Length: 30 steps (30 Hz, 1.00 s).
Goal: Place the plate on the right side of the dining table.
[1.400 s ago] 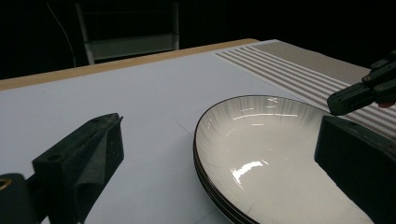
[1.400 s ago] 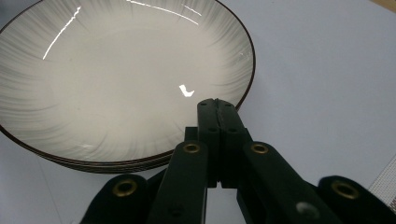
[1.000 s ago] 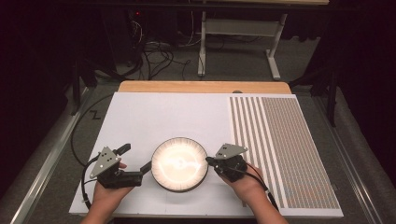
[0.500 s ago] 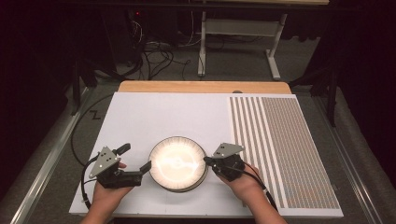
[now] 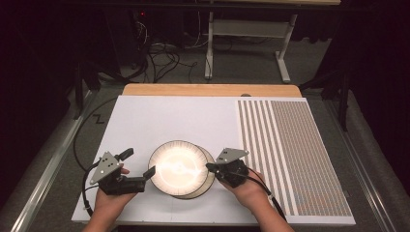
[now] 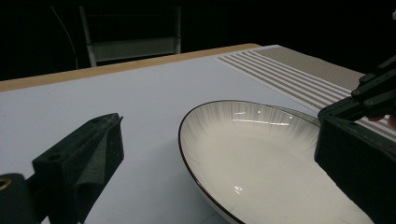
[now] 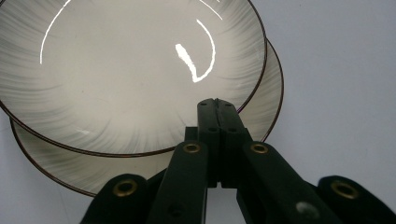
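Right gripper (image 7: 217, 105) pinched closed on top plate (image 7: 130, 70) rim; 2nd plate (image 7: 261, 112) beneath; left gripper (image 5: 140, 169) open.

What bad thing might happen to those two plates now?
1. The top plate sits shifted off the lower plate, so it may slide or clatter if it is lifted from one side.
2. The right gripper is shut at the top plate's rim; such a thin pinch could slip on the shiny glaze.
3. The left gripper stands open around the other rim and could bump the plate sideways.
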Available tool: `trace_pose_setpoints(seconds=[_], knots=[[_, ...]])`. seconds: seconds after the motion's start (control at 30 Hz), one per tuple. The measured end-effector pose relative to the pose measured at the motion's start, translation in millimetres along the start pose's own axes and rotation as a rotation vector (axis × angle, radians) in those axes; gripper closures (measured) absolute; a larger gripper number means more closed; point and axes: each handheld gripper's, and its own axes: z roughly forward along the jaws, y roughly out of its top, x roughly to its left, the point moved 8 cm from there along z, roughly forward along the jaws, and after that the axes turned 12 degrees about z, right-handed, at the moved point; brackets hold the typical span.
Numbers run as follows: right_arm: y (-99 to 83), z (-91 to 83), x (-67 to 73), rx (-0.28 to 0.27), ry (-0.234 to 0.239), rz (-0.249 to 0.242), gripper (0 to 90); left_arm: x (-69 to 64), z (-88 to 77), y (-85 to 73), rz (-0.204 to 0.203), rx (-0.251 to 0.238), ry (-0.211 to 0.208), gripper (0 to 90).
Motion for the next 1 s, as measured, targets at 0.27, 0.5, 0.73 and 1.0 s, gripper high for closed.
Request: trace_pose_setpoints(seconds=[0.27, 0.5, 0.73, 1.0], knots=[[0.2, 3.0, 1.0, 0.004, 0.013, 0.002, 90.0, 1.5, -1.0, 0.0, -0.005, -0.002, 0.002, 2.0], [0.1, 3.2, 1.0, 0.005, 0.012, 0.006, 90.0, 1.6, -0.9, 0.0, -0.011, -0.003, 0.002, 2.0], [-0.2, 3.8, 1.6, 0.004, 0.014, 0.007, 90.0, 1.6, -0.8, 0.0, -0.021, -0.005, 0.002, 2.0], [0.0, 4.6, 1.4, 0.003, 0.016, 0.010, 90.0, 2.0, -1.5, 0.4, -0.023, -0.007, 0.002, 2.0]])
